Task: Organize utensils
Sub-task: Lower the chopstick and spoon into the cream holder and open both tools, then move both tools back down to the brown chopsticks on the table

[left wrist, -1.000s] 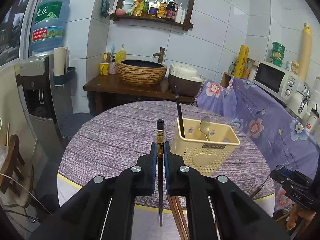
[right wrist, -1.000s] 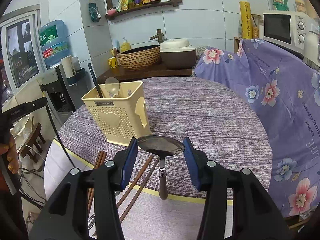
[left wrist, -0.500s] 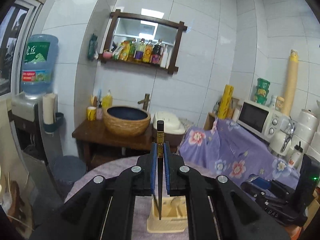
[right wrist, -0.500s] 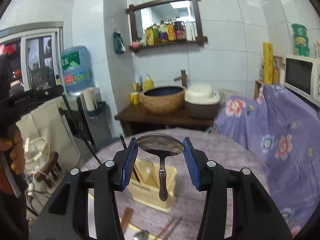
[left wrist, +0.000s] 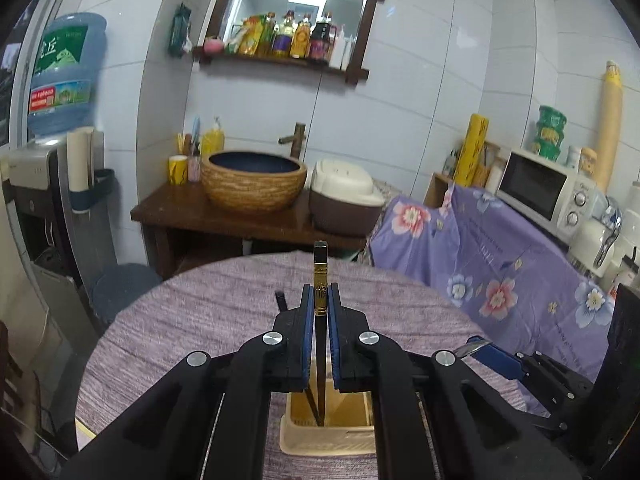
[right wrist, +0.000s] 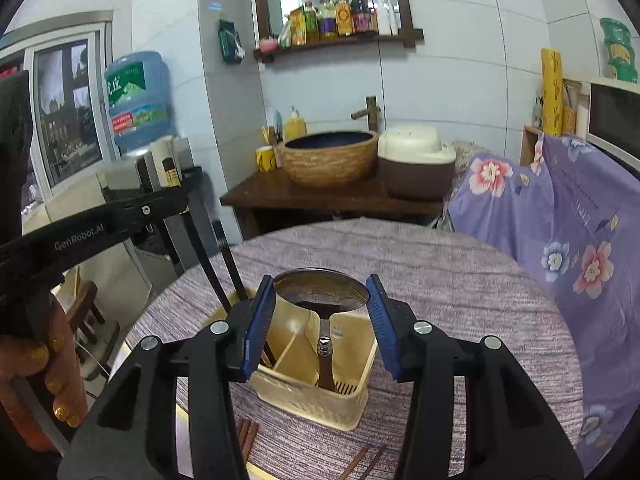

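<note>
The left gripper (left wrist: 320, 312) pinches a black chopstick (left wrist: 319, 280) between blue pads, upright, gold-banded end up, tip down inside the cream utensil caddy (left wrist: 328, 436) on the round table (left wrist: 200, 320). The right gripper (right wrist: 320, 312) clamps a metal spoon (right wrist: 320, 292) by its bowl, handle hanging straight down into the caddy's compartment.

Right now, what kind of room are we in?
Most likely a small home kitchen or dining corner: a microwave, a rice cooker, a shelf of sauce bottles and a water dispenser jug ring the cloth-covered round table.
</note>
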`<state>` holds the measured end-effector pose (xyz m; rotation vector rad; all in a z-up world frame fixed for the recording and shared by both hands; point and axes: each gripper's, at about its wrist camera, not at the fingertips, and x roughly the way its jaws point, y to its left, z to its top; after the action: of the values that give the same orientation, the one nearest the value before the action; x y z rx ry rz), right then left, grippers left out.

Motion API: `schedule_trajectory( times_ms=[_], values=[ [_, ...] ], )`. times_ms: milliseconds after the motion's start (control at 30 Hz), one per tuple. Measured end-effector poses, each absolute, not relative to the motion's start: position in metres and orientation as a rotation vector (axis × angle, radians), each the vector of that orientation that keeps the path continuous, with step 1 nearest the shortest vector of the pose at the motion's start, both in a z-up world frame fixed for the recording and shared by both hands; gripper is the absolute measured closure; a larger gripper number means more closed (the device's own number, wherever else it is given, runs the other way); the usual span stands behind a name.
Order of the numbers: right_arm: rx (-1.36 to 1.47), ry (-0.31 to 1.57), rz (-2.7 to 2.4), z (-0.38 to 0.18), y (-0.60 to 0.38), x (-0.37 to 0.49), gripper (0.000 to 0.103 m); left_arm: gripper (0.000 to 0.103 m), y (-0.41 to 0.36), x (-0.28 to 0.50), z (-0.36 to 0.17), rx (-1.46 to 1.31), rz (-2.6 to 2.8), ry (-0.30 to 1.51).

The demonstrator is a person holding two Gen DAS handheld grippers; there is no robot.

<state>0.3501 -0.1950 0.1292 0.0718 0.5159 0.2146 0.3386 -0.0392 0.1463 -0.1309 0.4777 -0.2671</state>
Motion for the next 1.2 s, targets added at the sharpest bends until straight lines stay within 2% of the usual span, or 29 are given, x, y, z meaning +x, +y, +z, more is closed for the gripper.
schedule_trajectory(
  times_ms=[333,567,600,633,667,700,833,967,1033,1200],
  values=[
    [0.053,0.538,0.18,0.103,-0.193,0.358,0.056,0.095,-0.044,0.345,0.111,-0.108,-0.248,0.538],
    [0.048,0.518,0.162,0.1,-0.194,0.359,0.055,0.092,-0.048,0.344,0.113,-0.093,-0.238,0.538],
    [0.051,0.513,0.157,0.1,-0.195,0.359,0.053,0.09,-0.048,0.343,0.114,-0.095,-0.241,0.536],
    [0.058,0.51,0.158,0.1,-0.196,0.359,0.046,0.078,-0.048,0.342,0.115,-0.094,-0.241,0.533],
    [0.063,0.506,0.159,0.101,-0.196,0.358,0.043,0.062,-0.048,0.34,0.115,-0.091,-0.237,0.529],
    [0.06,0.502,0.157,0.102,-0.197,0.356,0.04,0.056,-0.046,0.336,0.117,-0.088,-0.229,0.513],
    [0.036,0.476,0.14,0.107,-0.197,0.347,0.029,0.049,-0.045,0.321,0.119,-0.061,-0.224,0.482],
    [0.038,0.46,0.104,0.108,-0.203,0.323,0.024,0.031,-0.034,0.298,0.113,-0.051,-0.182,0.458],
    [0.043,0.475,0.075,0.104,-0.208,0.308,0.022,0.028,-0.027,0.286,0.104,-0.04,-0.167,0.474],
    [0.05,0.578,0.018,0.073,-0.217,0.27,0.022,0.028,-0.011,0.259,0.064,-0.034,-0.121,0.581]
  ],
)
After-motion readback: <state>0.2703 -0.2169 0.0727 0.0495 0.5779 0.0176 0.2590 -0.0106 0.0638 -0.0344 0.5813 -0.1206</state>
